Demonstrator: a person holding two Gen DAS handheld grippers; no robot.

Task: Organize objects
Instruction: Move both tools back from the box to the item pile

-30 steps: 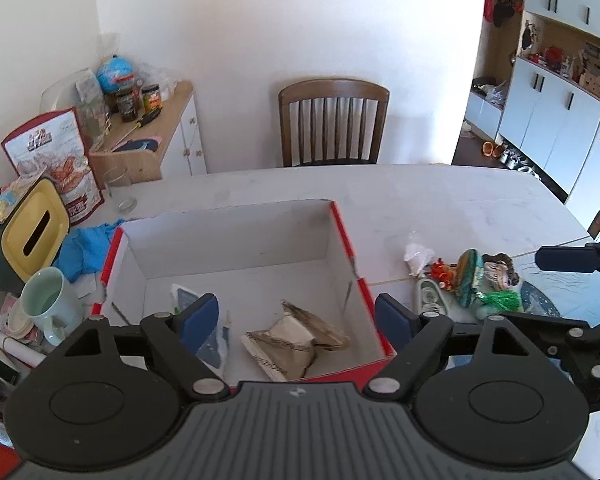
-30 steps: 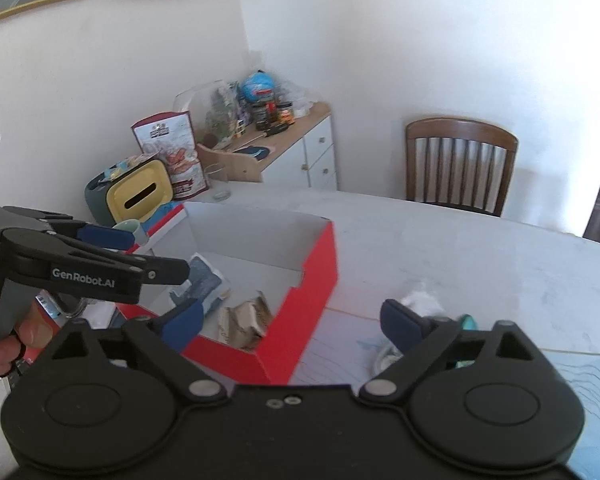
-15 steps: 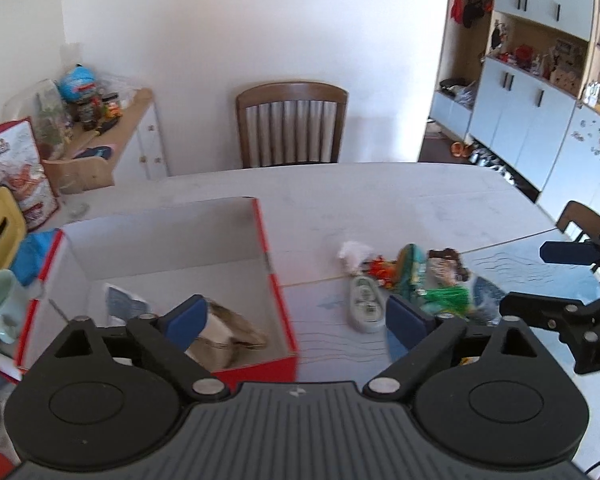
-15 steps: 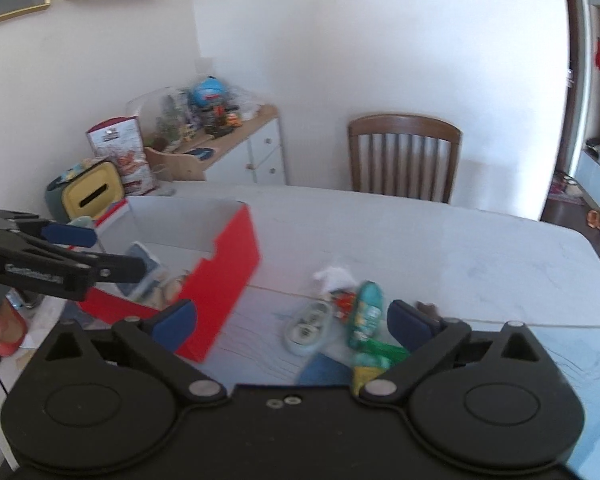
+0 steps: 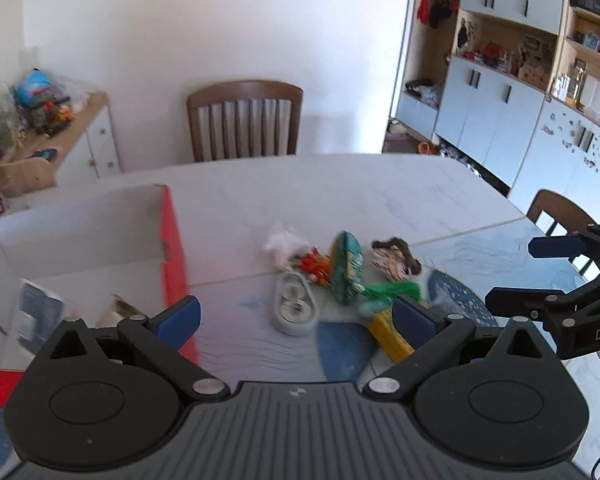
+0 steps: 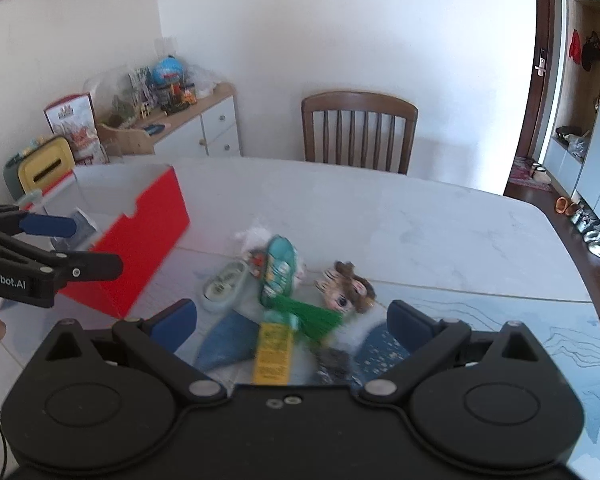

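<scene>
A pile of small things lies on the pale table to the right of a red box with white inner walls. In the pile are a grey oval case, a teal packet, a doll head, a green fringe and a yellow box. My left gripper hangs over the pile's near left side. Its jaws are opening, with nothing between them. My right gripper stands open and empty over the yellow box and green fringe.
The red box holds a blue-and-white packet and crumpled paper. A wooden chair stands behind the table, a cluttered sideboard at the back left, and cabinets along the right. Another chair sits at the right edge.
Both grippers have swung right and down, from over the red box to over the pile. The left jaws have spread wider.
</scene>
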